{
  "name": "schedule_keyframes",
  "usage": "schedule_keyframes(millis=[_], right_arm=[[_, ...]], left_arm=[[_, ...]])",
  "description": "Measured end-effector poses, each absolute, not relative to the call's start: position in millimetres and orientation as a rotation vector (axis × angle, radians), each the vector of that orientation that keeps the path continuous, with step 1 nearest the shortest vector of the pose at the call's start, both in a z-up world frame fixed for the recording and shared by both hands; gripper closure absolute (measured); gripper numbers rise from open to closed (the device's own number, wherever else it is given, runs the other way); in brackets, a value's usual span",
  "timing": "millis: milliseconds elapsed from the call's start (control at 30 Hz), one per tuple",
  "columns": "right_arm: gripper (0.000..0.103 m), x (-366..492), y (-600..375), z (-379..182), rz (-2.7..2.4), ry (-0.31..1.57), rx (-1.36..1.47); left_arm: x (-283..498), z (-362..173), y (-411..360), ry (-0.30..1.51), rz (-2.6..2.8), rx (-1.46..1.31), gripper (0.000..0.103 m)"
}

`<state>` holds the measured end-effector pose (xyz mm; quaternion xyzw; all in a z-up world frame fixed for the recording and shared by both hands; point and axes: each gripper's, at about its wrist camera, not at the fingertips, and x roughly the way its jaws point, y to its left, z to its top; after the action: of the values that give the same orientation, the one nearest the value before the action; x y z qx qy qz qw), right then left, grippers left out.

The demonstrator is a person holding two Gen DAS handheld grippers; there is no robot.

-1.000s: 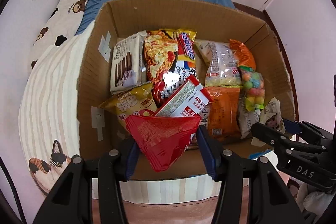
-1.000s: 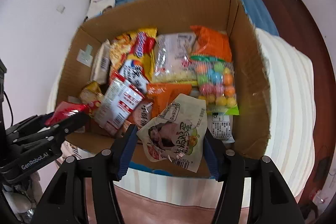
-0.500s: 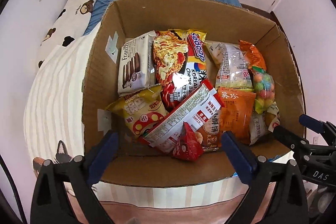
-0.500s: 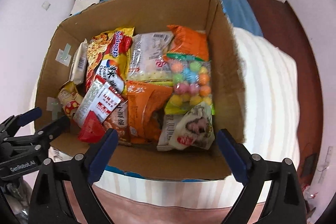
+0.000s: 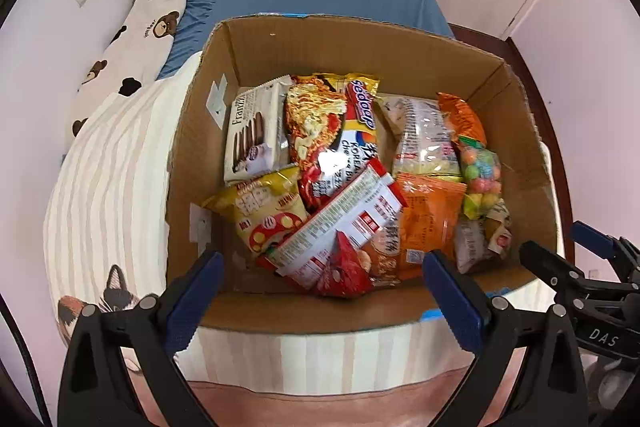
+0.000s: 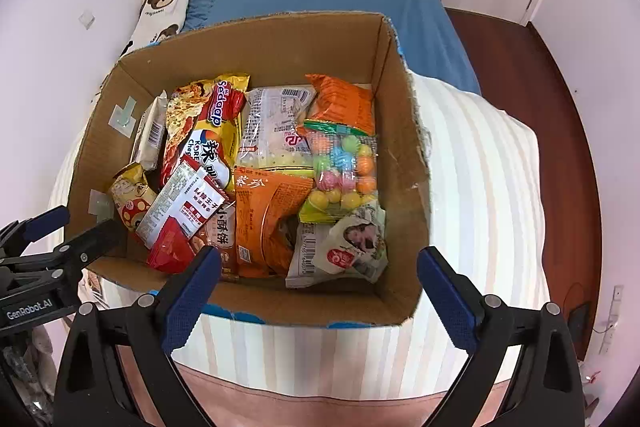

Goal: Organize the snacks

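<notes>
one cardboard box (image 5: 404, 55) sits on a striped cover (image 5: 100, 187) on the bed, and we count about ten snack packets inside it. both tools hang at the near edge with nothing between their fingers: the left gripper (image 5: 320, 291) is spread wide and released, and the right gripper (image 6: 318, 285) likewise. along the far row we see one white biscuit pack (image 5: 252, 135) at left, one yellow noodle pack (image 5: 336, 123), one clear pack (image 5: 424, 135) and one orange bag (image 6: 340, 103) at right. nearer lie one yellow mushroom bag (image 5: 266, 215), one white-and-red packet (image 5: 348, 219) lying on a slant, one small red packet (image 5: 344, 271) against the near wall, one orange pouch (image 6: 268, 211), one bag of coloured balls (image 6: 344, 171) and one white pouch (image 6: 340, 247) in the near right corner. several packets overlap, so we cannot tell whether others lie beneath; the biscuit pack is mostly hidden in the right wrist view. one bear-print pillow (image 5: 148, 23) lies far left, cut off behind the box.
</notes>
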<state>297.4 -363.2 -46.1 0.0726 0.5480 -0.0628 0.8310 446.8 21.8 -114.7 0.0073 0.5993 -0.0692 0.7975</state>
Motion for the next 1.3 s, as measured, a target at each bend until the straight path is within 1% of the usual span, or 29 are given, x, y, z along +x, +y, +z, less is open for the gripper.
schedule_keyframes(millis=[267,533,800,1300], right_arm=[[0.003,262.6,-357.4,-21.2,-0.137,1.069,0.126],[0.003,194.4,-344.0,28.4,-0.148,0.906,0.091],[0.001,107.9,-321.8,79.5,-0.156,0.758,0.048],[0.001,-2.4,-290.5,136.5,-0.147,0.602,0.045]], left_arm=[[405.4,-76.7,27.1,1.138,-0.095,0.021,0.001],[339.7,-26.2,25.1,1.0,-0.078,0.074,0.001],[271.3,14.4,30.1,0.914,-0.11,0.053,0.001],[188.5,62.1,51.8,0.803,-0.071,0.017,0.001]])
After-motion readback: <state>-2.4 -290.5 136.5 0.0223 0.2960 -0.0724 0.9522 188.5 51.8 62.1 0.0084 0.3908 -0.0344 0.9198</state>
